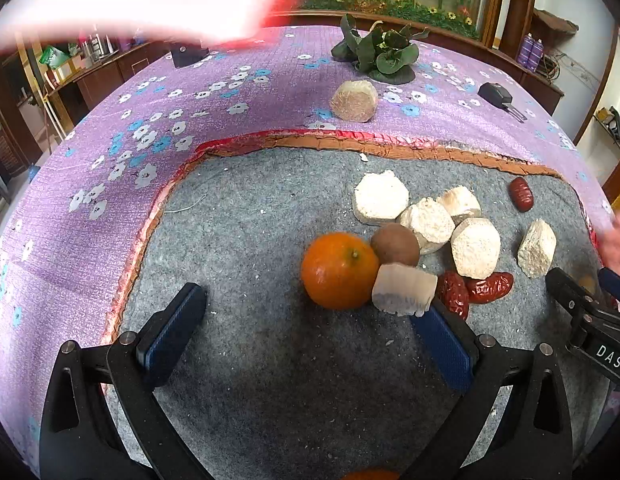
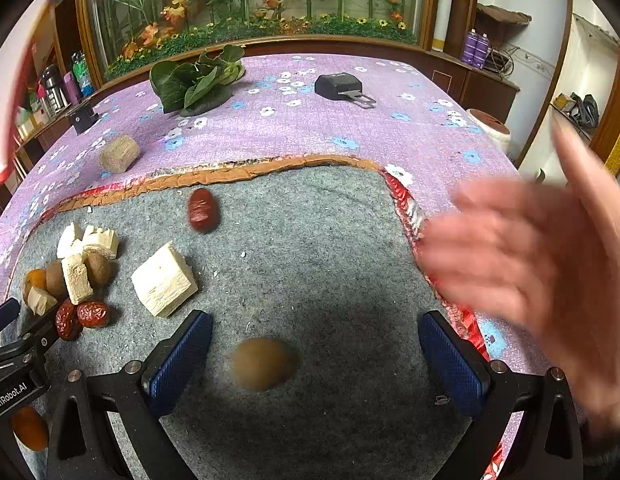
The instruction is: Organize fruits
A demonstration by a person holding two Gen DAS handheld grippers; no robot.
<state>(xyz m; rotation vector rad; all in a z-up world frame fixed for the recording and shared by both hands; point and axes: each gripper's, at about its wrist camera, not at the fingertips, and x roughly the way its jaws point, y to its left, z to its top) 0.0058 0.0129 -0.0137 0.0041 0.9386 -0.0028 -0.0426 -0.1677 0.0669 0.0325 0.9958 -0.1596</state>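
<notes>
1. Left gripper (image 1: 310,320): black frame, blue pads, jaws spread wide, nothing held. Its right pad touches a pale fibrous block (image 1: 404,289) on the grey felt mat (image 1: 249,240).
2. Right gripper (image 2: 314,354): same build, jaws wide apart, nothing clamped. A blurred brown oval fruit (image 2: 263,364) sits on the mat between the fingers, touching neither.
3. Round glossy orange (image 1: 338,270): on the mat just ahead of the left gripper, stem dimple facing up, touching the pale block and a round brown kiwi-like fruit (image 1: 394,245).
4. Wrinkled red dried dates (image 1: 472,290): two lying together right of the block; a third date (image 1: 521,194) apart near the mat's far edge.
5. White crumbly chunks (image 1: 430,220): clustered behind the brown fruit.
6. Right view only: a blurred bare hand (image 2: 530,264) at the right, over the mat's edge, and a second orange (image 2: 29,428) at lower left, partly hidden.
7. Both views: the purple flowered tablecloth (image 1: 229,92), leafy greens (image 1: 378,50), a tan cylindrical block (image 1: 354,101) and a black key-like object (image 1: 500,97) on the cloth beyond the mat.
</notes>
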